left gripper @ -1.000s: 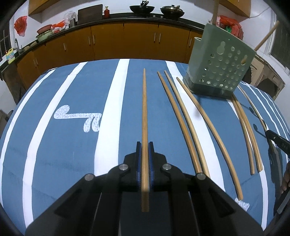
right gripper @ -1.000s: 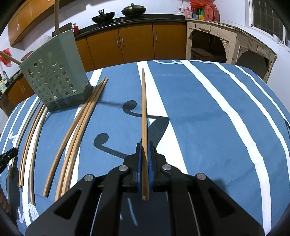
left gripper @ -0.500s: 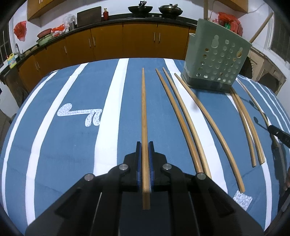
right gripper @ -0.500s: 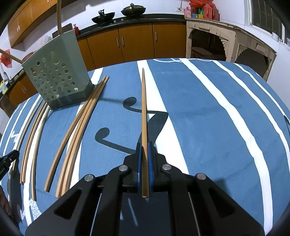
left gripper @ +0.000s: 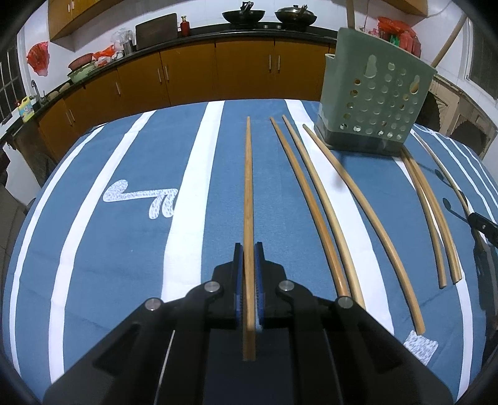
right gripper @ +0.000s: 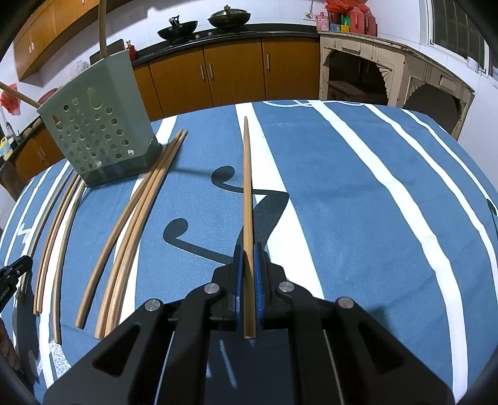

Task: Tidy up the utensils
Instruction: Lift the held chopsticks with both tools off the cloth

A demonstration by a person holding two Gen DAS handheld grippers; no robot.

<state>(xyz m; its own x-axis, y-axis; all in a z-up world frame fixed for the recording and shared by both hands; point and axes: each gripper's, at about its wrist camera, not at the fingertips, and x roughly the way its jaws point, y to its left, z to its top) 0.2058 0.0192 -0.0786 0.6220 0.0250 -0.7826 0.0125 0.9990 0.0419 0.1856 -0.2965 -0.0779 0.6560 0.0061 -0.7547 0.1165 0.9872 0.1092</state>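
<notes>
Between left gripper [left gripper: 248,274] pads, one chopstick [left gripper: 248,187] clamped, long axis straight ahead; holder [left gripper: 373,102] ahead and to the right. Between right gripper [right gripper: 246,274] pads, another chopstick [right gripper: 247,187] likewise clamped; holder [right gripper: 96,131] ahead-left, neither hand clearly nearer. Loose chopsticks [left gripper: 323,205] flat on cloth [left gripper: 124,236] beside holder.

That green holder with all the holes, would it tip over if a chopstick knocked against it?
Possibly. The green holder looks like thin plastic full of holes, so probably light. It stands tall and widens toward the top, which favours tipping. Its darker base sits flat on the blue striped cloth, which may grip a little. The sticks already leaning out of it could add leverage.
</notes>
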